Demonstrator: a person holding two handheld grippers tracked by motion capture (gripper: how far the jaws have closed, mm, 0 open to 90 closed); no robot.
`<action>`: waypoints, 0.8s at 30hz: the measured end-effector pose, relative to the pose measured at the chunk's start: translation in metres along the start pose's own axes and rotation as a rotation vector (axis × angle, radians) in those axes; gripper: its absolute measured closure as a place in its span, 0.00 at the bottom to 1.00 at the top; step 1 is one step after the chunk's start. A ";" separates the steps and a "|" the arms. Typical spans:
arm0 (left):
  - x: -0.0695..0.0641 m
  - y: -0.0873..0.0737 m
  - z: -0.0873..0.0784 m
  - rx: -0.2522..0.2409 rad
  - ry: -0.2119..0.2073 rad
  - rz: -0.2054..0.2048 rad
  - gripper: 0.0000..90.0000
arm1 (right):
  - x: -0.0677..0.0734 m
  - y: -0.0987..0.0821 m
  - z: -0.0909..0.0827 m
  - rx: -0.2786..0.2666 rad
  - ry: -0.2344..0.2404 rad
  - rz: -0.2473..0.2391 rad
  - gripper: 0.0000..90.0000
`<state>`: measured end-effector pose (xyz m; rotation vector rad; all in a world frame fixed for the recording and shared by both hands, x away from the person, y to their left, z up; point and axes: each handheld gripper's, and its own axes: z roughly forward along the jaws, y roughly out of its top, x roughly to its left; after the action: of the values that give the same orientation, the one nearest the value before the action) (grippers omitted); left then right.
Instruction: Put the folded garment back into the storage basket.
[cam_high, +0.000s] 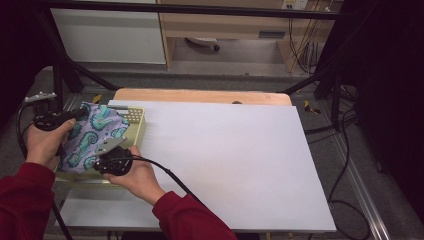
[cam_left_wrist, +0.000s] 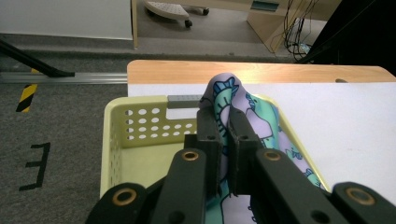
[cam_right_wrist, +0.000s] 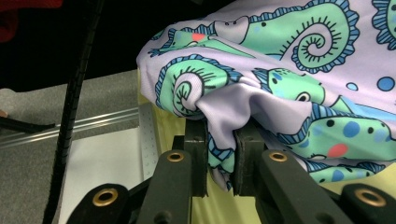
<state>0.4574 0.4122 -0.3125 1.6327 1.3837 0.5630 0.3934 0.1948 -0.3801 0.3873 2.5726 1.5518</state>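
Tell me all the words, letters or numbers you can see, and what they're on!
"E": black tape mark on the grey floor beside the yellow basket, lying sideways, so it may be just a marker.
Grey tag on the basket rim: too blurred to read.
Seahorse cloth: pictures, no words.

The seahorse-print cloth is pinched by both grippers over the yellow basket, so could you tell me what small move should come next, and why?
Probably lift both grippers together. The left gripper and right gripper are each shut on a fold of the cloth, which still drapes over the basket; raising it would clear the rim before carrying it to the white table.
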 end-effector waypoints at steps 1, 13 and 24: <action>0.000 0.000 0.001 0.003 -0.001 0.001 0.95 | 0.000 0.000 0.000 0.002 0.000 0.000 0.88; 0.000 -0.002 0.005 0.014 0.001 0.000 0.95 | -0.001 -0.002 0.000 0.009 -0.001 0.001 0.88; -0.003 -0.003 0.013 0.030 0.018 0.023 0.95 | -0.003 -0.005 0.000 0.019 -0.006 0.003 0.88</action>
<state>0.4654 0.4047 -0.3203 1.6733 1.3941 0.5736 0.3959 0.1917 -0.3848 0.3968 2.5846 1.5262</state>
